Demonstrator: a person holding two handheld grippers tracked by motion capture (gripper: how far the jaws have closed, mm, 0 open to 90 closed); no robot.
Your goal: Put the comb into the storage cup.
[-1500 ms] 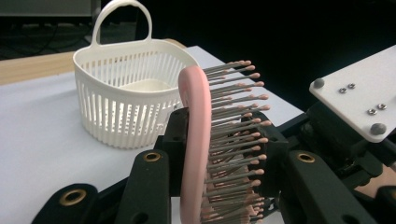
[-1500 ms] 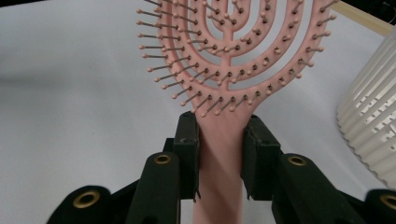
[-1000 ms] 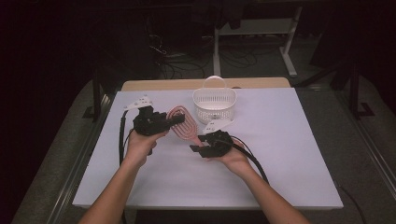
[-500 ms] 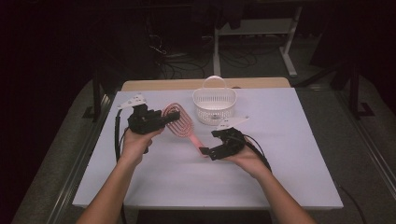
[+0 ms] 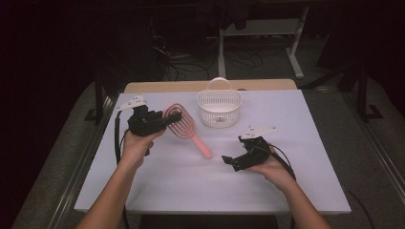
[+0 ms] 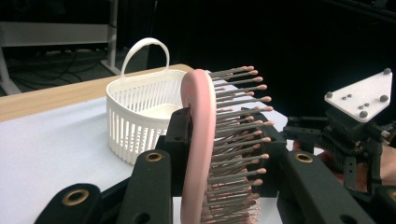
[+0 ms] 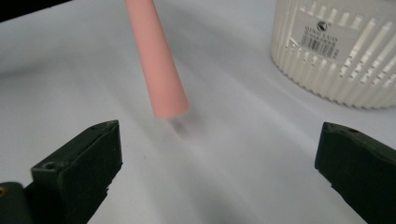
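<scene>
Letting go of the pink plastic hairbrush [image 5: 184,128], the right gripper [image 5: 232,161] is backing away wide open while the left gripper [image 5: 168,118] is clamping its head beside the white slotted basket [image 5: 218,108].

White label [image 7: 325,31] stuck on the ribbed wall of the white basket [image 7: 345,70], seen in the right gripper view. Small round logo at the label's top, a line of capital letters beneath it, too small and blurred to read with certainty. Below that, a barcode with a row of tiny digits, illegible. No other readable text, brand or number anywhere on the tabletop [image 5: 296,186].
</scene>
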